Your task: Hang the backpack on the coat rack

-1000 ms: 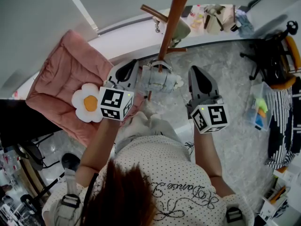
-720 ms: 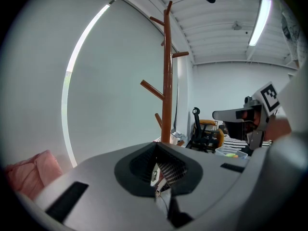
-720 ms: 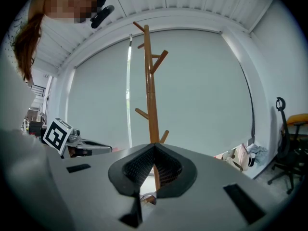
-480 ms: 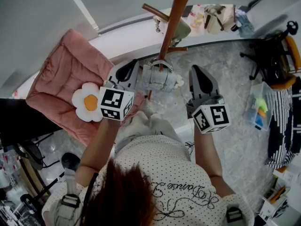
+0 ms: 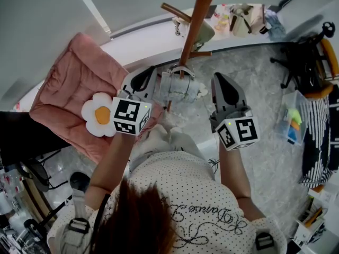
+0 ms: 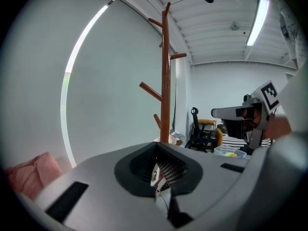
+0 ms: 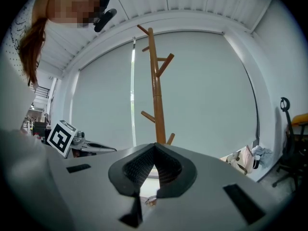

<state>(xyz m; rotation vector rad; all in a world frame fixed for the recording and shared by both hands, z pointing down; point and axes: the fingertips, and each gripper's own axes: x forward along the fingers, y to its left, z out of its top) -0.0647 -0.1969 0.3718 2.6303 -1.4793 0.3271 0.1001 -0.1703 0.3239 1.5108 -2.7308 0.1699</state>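
- Left gripper (image 5: 151,71): jaws together, nothing between them. It is held at the person's left, just beside the backpack and not touching it.
- Right gripper (image 5: 217,78): jaws together and empty. It is held level at the person's right, apart from the backpack.
- Backpack (image 5: 177,87): small, pale grey, seen from above. It lies against the pole of the coat rack, between the two grippers, with its top loop at the pole. Which peg bears it cannot be told.
- Coat rack (image 5: 195,20): a brown wooden pole with slanting pegs, upright before a pale wall, ahead of both grippers.
- Cushion (image 5: 74,83): pink, to the left of the left gripper, with a flower pillow (image 5: 99,115) lying on it.
- Office chair (image 5: 312,62): black and orange, at far right, well apart from the rack.
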